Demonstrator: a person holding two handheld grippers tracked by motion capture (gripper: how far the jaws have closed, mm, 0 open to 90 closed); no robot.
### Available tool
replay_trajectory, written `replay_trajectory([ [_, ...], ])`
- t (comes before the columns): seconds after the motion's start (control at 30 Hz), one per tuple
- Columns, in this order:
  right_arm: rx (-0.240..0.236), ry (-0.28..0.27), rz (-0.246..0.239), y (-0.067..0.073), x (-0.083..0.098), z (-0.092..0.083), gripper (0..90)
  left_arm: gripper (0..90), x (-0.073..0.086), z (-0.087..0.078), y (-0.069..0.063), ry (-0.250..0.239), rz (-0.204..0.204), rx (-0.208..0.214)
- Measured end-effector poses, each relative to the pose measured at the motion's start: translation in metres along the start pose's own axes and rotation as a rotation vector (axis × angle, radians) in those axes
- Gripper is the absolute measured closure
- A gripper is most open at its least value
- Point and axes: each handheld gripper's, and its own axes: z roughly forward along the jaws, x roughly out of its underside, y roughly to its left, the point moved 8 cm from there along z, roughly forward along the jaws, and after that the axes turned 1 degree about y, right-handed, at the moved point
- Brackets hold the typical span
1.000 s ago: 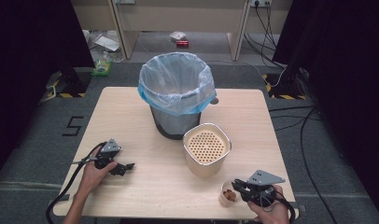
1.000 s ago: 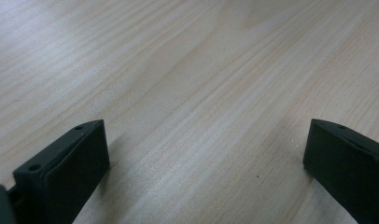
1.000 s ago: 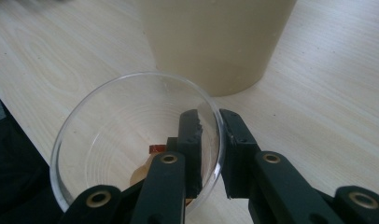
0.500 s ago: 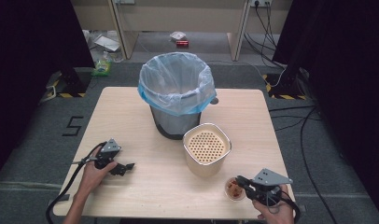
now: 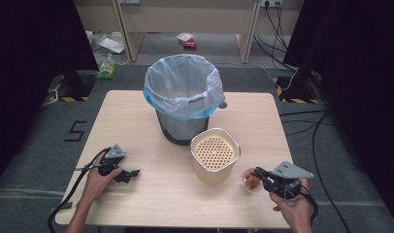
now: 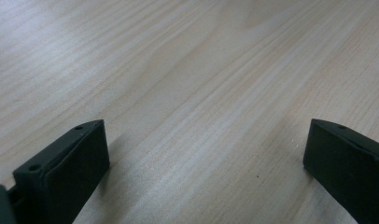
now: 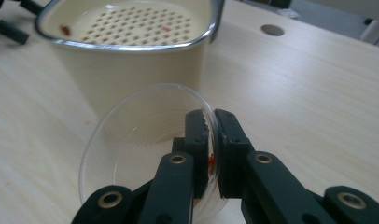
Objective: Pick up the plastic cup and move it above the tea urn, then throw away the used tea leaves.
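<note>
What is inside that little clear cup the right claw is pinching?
The clear plastic cup, gripped by its rim in the right claw, holds brownish-orange bits, seen from the high view. In the right gripper view the claw's fingers cover most of them, so what they are stays unclear.

right gripper (image 7: pixel 211 140) pinches clear cup (image 7: pixel 145 140) rim, maybe tilted.

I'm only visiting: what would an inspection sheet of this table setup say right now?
Surface: pale wood table, one round hole near its far edge.
Job's things: clear cup with brown-red bits; cream strainer pot beside it; lined bin behind.
Clutter: nothing seen on the table.
Grippers: right gripper clamped on the cup's rim; left gripper open, nothing between its jaws.
Cables: one cable trails off the left gripper.
Surroundings: dark curtains, litter and cords on the floor.
</note>
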Motion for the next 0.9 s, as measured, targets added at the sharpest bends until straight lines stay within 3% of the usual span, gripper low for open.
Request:
replay_trajectory([
  [0.23,0.081,-0.048,0.005,-0.030,-0.020,-0.001,85.0,0.0,0.000,0.000,0.000,0.000,0.001,0.001],
  [0.43,0.136,-0.067,-0.004,-0.046,-0.032,0.005,85.0,0.0,0.000,0.000,0.000,0.000,0.001,0.001],
  [0.7,0.163,-0.103,-0.020,-0.053,-0.051,0.010,84.9,0.0,0.000,0.000,0.000,0.000,0.002,0.001],
  [0.9,0.189,-0.163,-0.057,-0.052,-0.078,0.010,84.9,0.0,0.000,0.000,0.000,0.001,0.002,0.001],
])
